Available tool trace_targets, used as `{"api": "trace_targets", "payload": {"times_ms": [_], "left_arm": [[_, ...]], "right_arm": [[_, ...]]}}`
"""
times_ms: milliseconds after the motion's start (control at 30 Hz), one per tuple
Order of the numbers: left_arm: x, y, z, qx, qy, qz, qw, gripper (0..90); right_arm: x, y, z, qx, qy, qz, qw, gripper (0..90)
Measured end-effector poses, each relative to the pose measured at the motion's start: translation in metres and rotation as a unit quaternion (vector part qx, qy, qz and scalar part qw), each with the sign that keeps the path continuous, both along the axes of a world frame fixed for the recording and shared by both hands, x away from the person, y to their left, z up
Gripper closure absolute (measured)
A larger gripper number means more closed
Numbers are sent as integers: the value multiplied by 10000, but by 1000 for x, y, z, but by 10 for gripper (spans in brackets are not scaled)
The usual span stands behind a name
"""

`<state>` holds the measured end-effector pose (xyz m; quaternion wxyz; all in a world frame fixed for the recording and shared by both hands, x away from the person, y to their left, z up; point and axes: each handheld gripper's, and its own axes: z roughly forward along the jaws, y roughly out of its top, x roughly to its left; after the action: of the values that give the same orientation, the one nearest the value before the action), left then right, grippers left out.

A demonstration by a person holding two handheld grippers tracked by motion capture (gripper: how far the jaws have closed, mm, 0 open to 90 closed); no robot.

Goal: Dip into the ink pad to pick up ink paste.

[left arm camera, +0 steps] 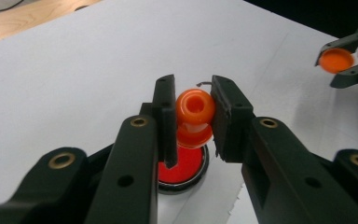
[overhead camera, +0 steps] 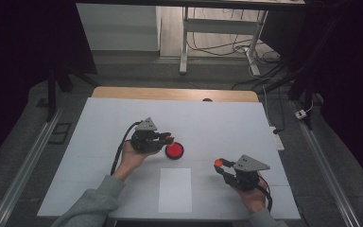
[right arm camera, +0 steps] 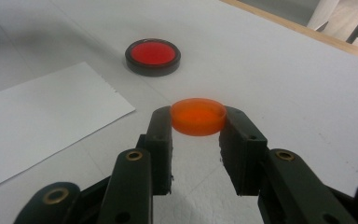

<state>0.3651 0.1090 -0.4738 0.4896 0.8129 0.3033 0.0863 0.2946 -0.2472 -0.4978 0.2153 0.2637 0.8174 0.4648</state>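
Two orange pieces, one red disc.
Orange knob (left arm camera: pixel 195 109) clamped between left jaws above red disc (left arm camera: pixel 179 164); orange cap (right arm camera: pixel 198 115) pinched between right jaws.

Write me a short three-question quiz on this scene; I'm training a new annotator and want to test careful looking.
1. True or false: the right gripper is shut on an orange cap.
2. Multiple choice: what does the left gripper hold? A) a sheet of paper B) an orange stopper with a hollow top C) a black cable
3. Short answer: in the high view, what lies flat on the table between the person's two forearms?

Key
1. True: both its jaws press the cap's sides.
2. B: the orange stopper sits clamped between the jaws, above the red disc with a dark rim.
3. A white sheet of paper.
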Motion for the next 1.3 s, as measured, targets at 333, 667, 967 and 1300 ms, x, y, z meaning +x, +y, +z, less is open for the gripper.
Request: {"api": "trace_targets", "payload": {"times_ms": [333, 667, 967, 1300], "left_arm": [[-10, 4, 13, -219, 3, -107, 9997, 720], [-14, 8, 18, -325, 67, -158, 9993, 720], [-22, 10, 24, -382, 91, -273, 9989, 720], [-34, 16, 32, -587, 57, -316, 9978, 720]], "right_arm": [[0, 1, 0, -14, -5, 16, 10000, 644], [0, 2, 0, -61, 2, 27, 10000, 644], [1, 3, -1, -37, 8, 45, 10000, 644], [0, 5, 0, -6, -11, 42, 10000, 644]]}}
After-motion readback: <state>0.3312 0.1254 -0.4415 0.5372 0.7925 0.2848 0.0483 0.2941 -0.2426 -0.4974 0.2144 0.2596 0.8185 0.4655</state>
